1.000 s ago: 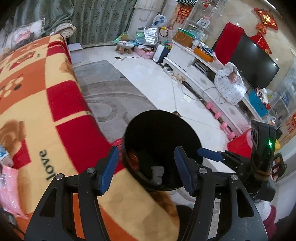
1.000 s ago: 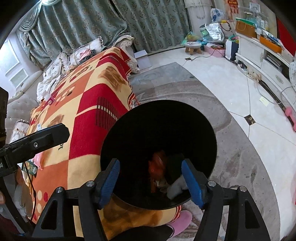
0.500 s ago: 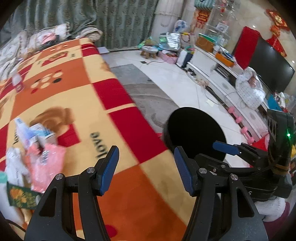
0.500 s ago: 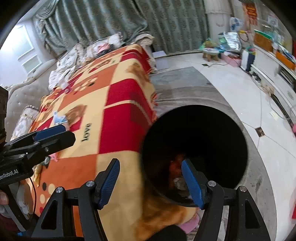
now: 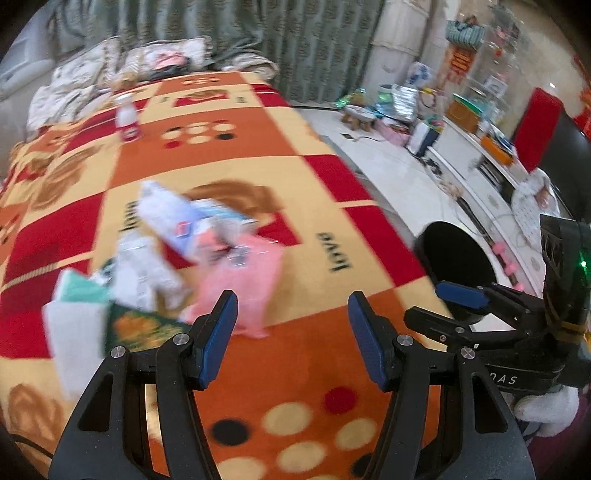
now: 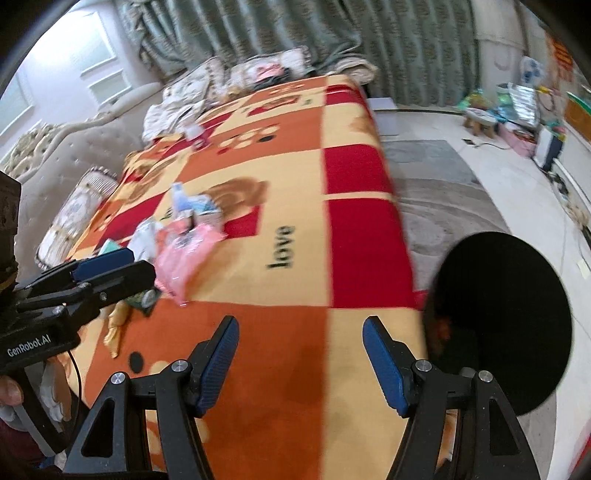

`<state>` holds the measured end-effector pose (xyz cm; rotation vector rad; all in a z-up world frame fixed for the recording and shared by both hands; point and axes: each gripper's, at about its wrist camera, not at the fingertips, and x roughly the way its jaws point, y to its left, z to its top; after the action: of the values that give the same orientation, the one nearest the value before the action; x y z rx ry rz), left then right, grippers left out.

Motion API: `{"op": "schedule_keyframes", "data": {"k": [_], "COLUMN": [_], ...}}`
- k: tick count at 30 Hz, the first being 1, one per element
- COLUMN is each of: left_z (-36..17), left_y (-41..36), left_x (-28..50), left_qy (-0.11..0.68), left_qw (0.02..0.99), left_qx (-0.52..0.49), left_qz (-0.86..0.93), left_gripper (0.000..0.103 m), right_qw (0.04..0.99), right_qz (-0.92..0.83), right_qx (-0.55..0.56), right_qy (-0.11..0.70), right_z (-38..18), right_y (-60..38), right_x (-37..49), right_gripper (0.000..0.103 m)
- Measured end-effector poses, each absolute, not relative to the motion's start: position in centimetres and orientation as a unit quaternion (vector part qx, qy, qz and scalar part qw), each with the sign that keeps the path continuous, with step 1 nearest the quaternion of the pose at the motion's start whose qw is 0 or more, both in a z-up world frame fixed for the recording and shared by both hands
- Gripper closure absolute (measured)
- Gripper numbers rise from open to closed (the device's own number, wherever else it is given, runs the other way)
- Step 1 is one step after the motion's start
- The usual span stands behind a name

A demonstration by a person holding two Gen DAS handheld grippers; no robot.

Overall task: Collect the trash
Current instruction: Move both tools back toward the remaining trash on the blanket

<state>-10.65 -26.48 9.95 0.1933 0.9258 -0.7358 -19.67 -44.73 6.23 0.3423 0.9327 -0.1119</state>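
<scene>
Checked orange, red and cream blanket point(image 5: 295, 173) covers the bed that both pairs of fingers point down at. Left gripper point(image 5: 291, 334) has its blue fingers point(image 5: 218, 332) apart with nothing between them, only orange blanket with cream and black dots below. Right gripper point(image 6: 299, 365) likewise stands with its fingers point(image 6: 384, 365) apart and empty over the orange patch. Just beyond the left fingers lies the trash pile point(image 5: 166, 258): a pink plastic bag point(image 5: 240, 280), white crumpled wrappers, a green printed packet and a blue-and-white pouch, all blurred. The word "love" point(image 6: 282, 247) is woven into the blanket beside the pile. "GenRobot.AI" is printed on the left gripper's body in the right wrist view. A black round bin point(image 6: 506, 325) stands on the floor against the bed's edge, right of the right fingers. A small bottle with a red label point(image 5: 127, 118) stands upright farther up the bed. Grey-green curtains point(image 6: 314, 33) hang behind; a grey rug and pale tiles cover the floor.
</scene>
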Motion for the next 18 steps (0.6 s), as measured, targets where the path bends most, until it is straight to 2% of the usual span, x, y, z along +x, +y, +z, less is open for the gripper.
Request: {"op": "schedule_keyframes", "data": {"k": [11, 18], "left_z": [9.3, 8.4], "left_y": [-14.5, -10.2], "left_x": [-7.4, -6.5], "left_qy": [0.448, 0.458], "left_qw": [0.855, 0.86], "left_qx": [0.066, 0.046], "left_qz": [-0.253, -0.22], "left_gripper": [0.042, 0.042], "right_qw": [0.872, 0.867], "right_qz": [0.037, 0.088], "right_qx": [0.122, 0.098], "right_qy": [0.473, 0.481], "right_z": [4.6, 4.0], "right_y": [-36.4, -32.2], "right_x": [-14.7, -11.9], "right_gripper": [0.036, 0.036]}}
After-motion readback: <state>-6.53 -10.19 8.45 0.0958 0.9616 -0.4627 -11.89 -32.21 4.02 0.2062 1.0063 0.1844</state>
